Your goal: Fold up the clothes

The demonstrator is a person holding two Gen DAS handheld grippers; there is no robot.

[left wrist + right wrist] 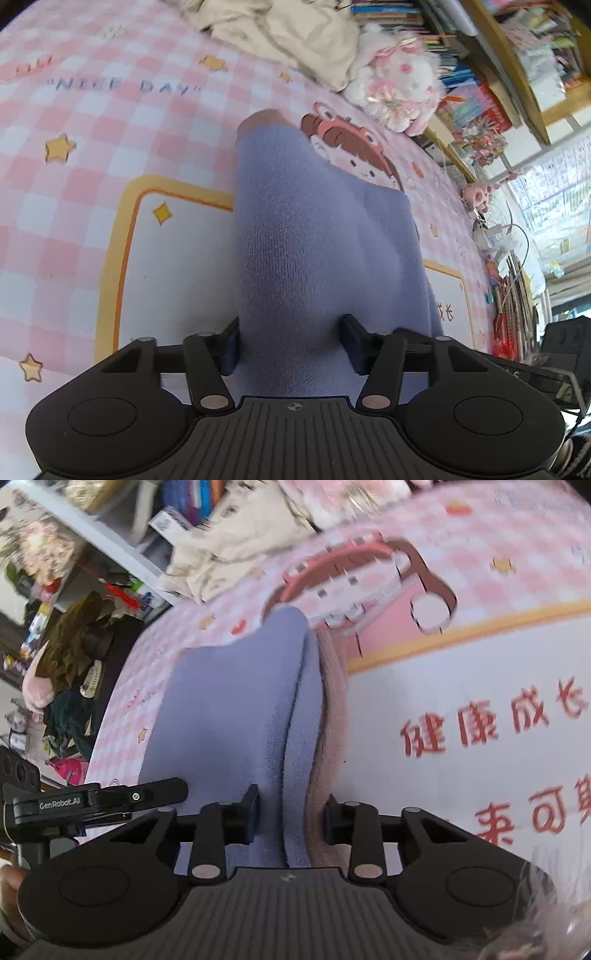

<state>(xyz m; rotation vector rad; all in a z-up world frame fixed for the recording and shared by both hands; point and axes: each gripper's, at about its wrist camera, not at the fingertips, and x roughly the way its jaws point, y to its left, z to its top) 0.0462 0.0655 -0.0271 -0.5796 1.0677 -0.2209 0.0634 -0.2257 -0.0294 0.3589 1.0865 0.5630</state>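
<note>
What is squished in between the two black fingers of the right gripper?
In the right wrist view, the right gripper has soft folded cloth bunched between its fingers: a lavender-blue knitted garment with a dusty-pink fabric layer beside it.

Pink checked bedsheet (110, 155), printed with stars and a cartoon girl. Crumpled cream cloth (295, 40) at its far edge; fluffy white-and-pink plush toy (399, 88) just beside. Crowded bookshelves (517, 66) behind.

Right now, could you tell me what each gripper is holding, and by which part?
Both grip the lavender knit garment: the left gripper on a bunched fold at its near end, the right gripper on its stacked edges, including a pinkish layer.
</note>
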